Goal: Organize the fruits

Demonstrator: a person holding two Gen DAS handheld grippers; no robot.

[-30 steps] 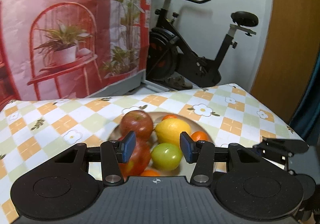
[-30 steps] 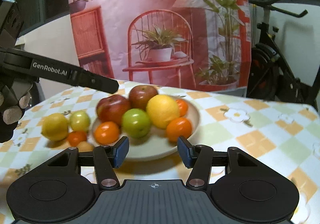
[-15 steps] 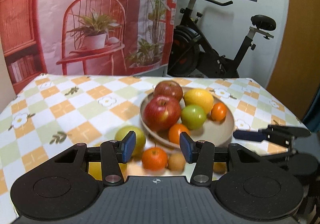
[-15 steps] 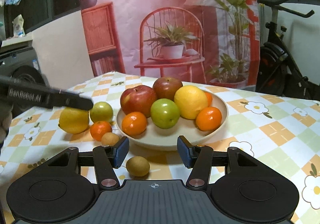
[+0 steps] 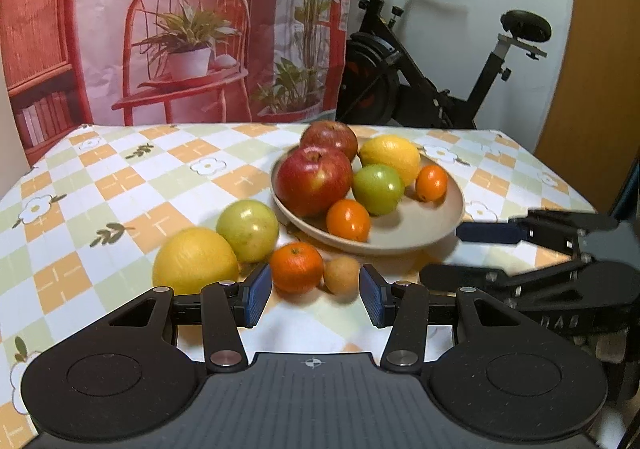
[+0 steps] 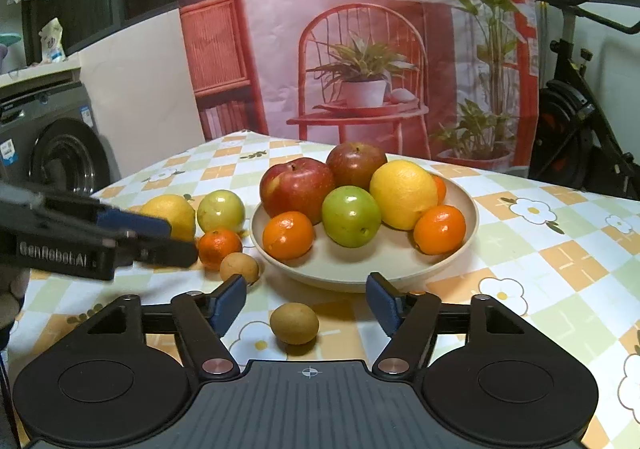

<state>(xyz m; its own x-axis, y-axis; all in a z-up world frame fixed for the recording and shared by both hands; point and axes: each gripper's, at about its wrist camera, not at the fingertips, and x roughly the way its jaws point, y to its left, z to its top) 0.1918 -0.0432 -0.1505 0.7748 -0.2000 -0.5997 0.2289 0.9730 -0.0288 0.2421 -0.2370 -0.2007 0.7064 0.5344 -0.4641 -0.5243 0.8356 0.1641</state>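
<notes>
Checkered cloth covered the bench (image 5: 120, 185), where the plate (image 6: 468, 217) held fruit; only the right view showed a brown fruit (image 6: 294, 323) before the empty, widening right gripper (image 6: 306, 303), while the left gripper (image 5: 312, 295) hung part-open, empty.

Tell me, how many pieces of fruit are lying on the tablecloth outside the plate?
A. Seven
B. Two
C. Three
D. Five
D. In the right wrist view, beside the plate lie a yellow lemon, a pale green fruit, a small orange and two small brown fruits, all resting on the checked tablecloth.
</notes>
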